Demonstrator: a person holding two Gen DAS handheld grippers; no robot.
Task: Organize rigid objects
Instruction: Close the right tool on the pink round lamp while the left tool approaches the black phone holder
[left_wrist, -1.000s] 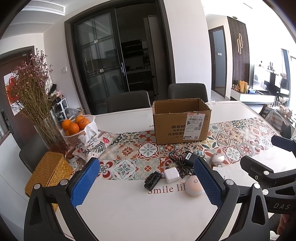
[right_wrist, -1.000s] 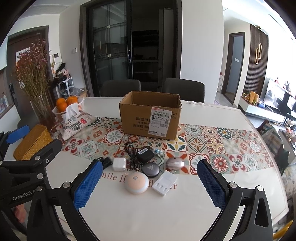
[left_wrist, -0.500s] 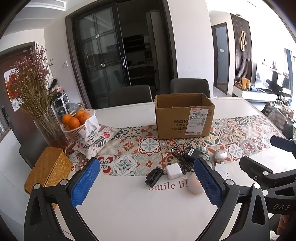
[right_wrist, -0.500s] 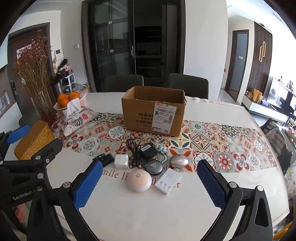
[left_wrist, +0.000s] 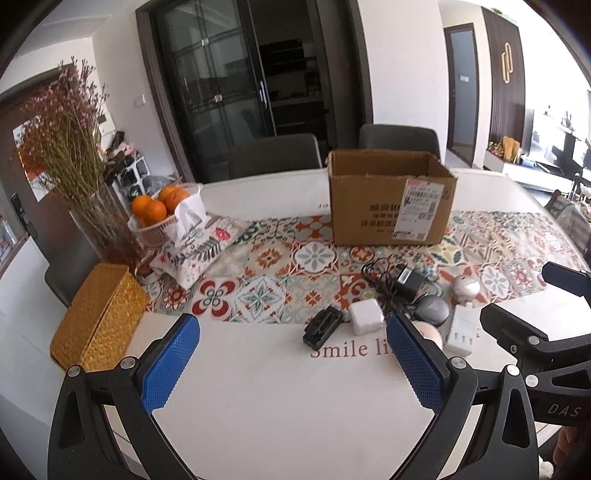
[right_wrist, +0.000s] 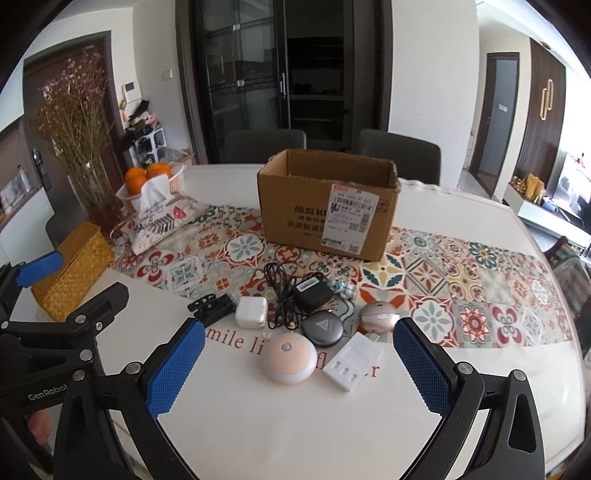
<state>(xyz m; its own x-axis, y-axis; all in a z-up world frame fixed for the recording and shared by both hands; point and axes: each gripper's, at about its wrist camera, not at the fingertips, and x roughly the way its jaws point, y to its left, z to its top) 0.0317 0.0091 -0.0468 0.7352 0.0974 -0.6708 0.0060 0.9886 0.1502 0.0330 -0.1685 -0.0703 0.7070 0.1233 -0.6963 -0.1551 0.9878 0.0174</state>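
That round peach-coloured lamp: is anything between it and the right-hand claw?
Nothing visible. The round peach-coloured lamp lies on bare white tabletop just ahead of the open right gripper, with only a white charger beside it.

Left gripper (left_wrist: 293, 363) and right gripper (right_wrist: 299, 363) are held side by side, level, jaws spread wide, nothing between their blue pads.

Bench (right_wrist: 258, 424): white, with runner (right_wrist: 461, 280) in red, teal and cream floral tiles. Carton (right_wrist: 325, 206): brown cardboard. Beyond the left tongs (left_wrist: 291, 363), blue-padded: woven yellow box (left_wrist: 96, 314), oranges (left_wrist: 155, 206).
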